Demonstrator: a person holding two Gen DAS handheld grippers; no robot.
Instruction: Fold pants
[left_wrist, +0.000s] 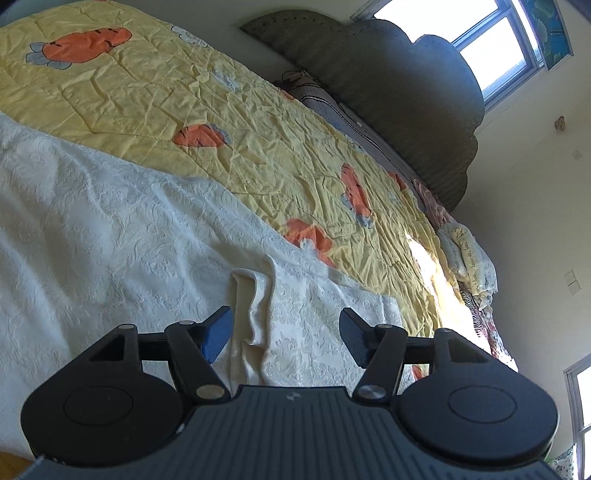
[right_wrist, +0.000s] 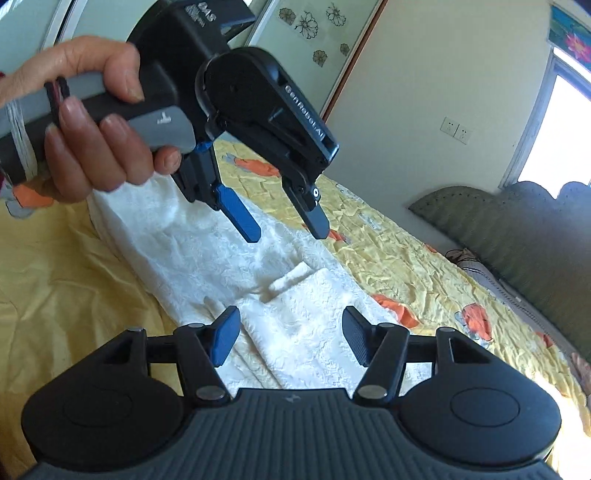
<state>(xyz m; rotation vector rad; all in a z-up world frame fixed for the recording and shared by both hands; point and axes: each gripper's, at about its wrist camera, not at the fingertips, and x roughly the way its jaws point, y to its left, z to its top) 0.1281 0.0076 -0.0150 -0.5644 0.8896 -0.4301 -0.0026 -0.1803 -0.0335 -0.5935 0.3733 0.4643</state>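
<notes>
Yellow carrot-print quilt (left_wrist: 155, 92) covers bed; green scalloped headboard (left_wrist: 406, 92) behind, window (left_wrist: 491, 48) above. White textured pants (left_wrist: 110, 229) lie stretched across quilt. Left gripper (right_wrist: 284, 218) released, hovering above pants, held by hand (right_wrist: 92, 122). Right gripper (right_wrist: 288, 338) released, pants beneath, nothing grasped.

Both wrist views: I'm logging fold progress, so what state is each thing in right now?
White textured pants: spread on the bed, rumpled, a small fold at the near edge.
Yellow carrot-print quilt: spread out, wrinkled.
Left gripper: open, empty, above the pants.
Right gripper: open, empty.
Left hand: wrapped around the gripper handle.
</notes>
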